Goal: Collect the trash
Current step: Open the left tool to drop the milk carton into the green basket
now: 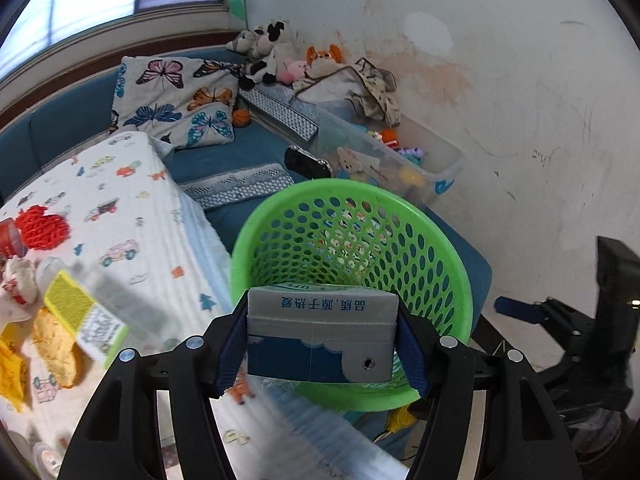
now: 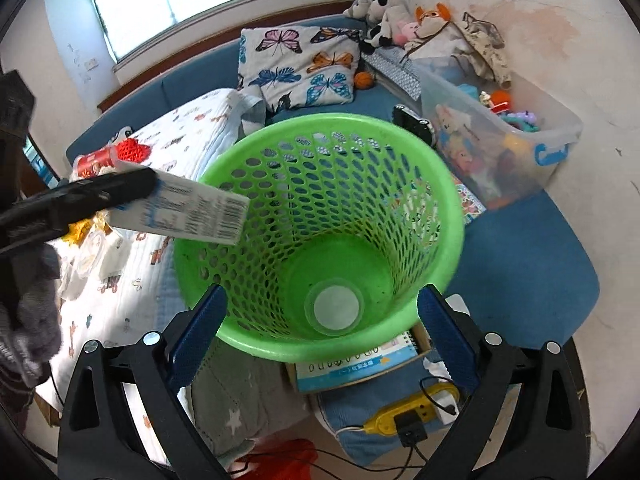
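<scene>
Left gripper point(image 1: 322, 338) is clamped on a blue-and-grey rectangular drink carton point(image 1: 320, 336), blue pads pressed to both its short sides. In the right wrist view the same carton point(image 2: 192, 216) pokes out over the rim of the green perforated plastic waste basket point(image 2: 424, 184) at about 9 o'clock, barcode end over the opening, not inside yet.

Right gripper point(image 2: 322, 332): jaws spread wide, either side of the basket's lower wall; I cannot tell if the pads touch it. A round clear plastic lid point(image 2: 335, 307) lies flat on the basket floor.

In the left wrist view, more litter lies on the white car-print quilt point(image 1: 132, 216) at 8–9 o'clock: a yellow-green box point(image 1: 86, 316), blurred, a red can point(image 1: 10, 240) and crumpled wrappers point(image 1: 18, 280). A clear plastic toy bin point(image 1: 440, 164) sits at 1 o'clock beyond the basket, and a butterfly-print pillow point(image 1: 176, 100) at 11 o'clock.
</scene>
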